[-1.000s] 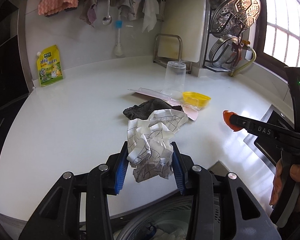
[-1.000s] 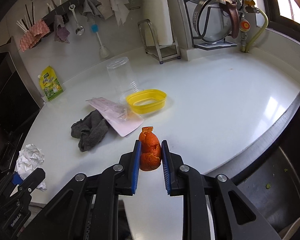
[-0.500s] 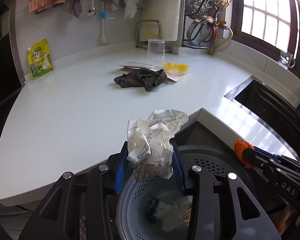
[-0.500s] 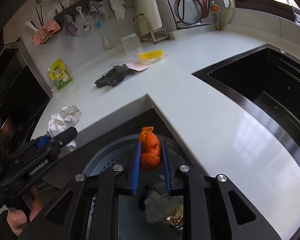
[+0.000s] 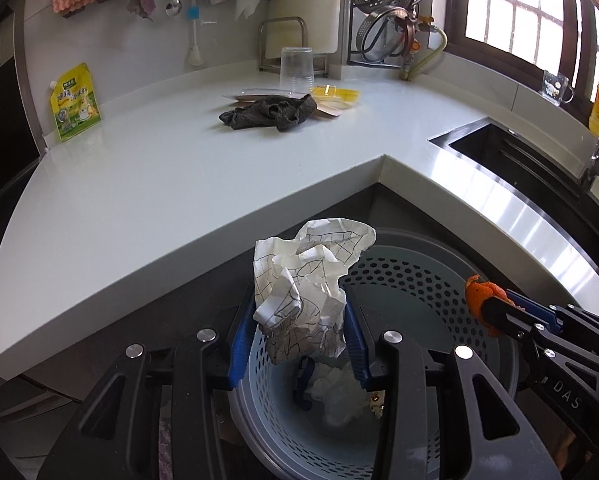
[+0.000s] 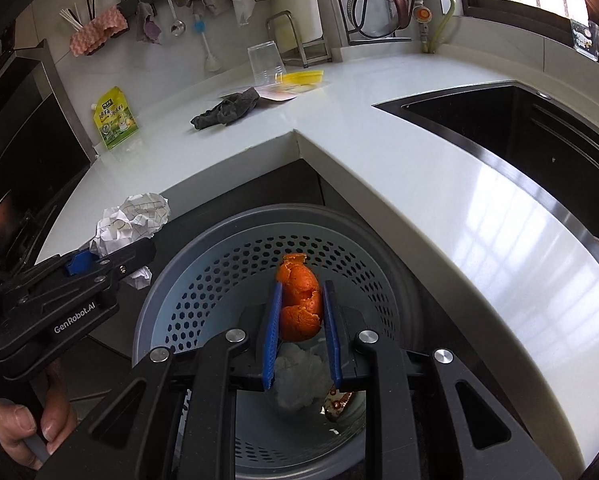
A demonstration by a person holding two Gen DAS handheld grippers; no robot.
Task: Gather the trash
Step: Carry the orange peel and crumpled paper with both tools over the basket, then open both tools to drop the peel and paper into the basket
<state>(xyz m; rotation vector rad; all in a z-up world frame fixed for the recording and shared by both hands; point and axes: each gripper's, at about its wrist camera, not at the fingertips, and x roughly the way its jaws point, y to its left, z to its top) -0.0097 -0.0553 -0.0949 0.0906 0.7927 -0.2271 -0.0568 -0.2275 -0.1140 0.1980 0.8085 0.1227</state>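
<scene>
My left gripper [image 5: 299, 312] is shut on a crumpled white paper ball with dark lines [image 5: 307, 288], held over the near rim of the grey perforated trash bin [image 5: 419, 276]. In the right wrist view that paper ball [image 6: 131, 224] and the left gripper [image 6: 111, 256] hang at the bin's left edge. My right gripper [image 6: 301, 300] is shut on an orange peel [image 6: 299, 304] directly above the bin [image 6: 219, 272]. The peel [image 5: 481, 300] also shows at the right of the left wrist view. White tissue [image 6: 299, 376] lies at the bin's bottom.
The white L-shaped counter [image 5: 159, 184] wraps around the bin. On it lie a dark cloth [image 5: 267, 114], a clear cup [image 5: 297, 66], a yellow lid [image 5: 335, 94], a flat plastic sheet and a yellow pouch [image 5: 73, 102]. A dark sink [image 6: 519, 128] sits to the right.
Both grippers came back off the counter and lowered over the trash bin, each keeping its load. The bin now fills the lower part of both views.
</scene>
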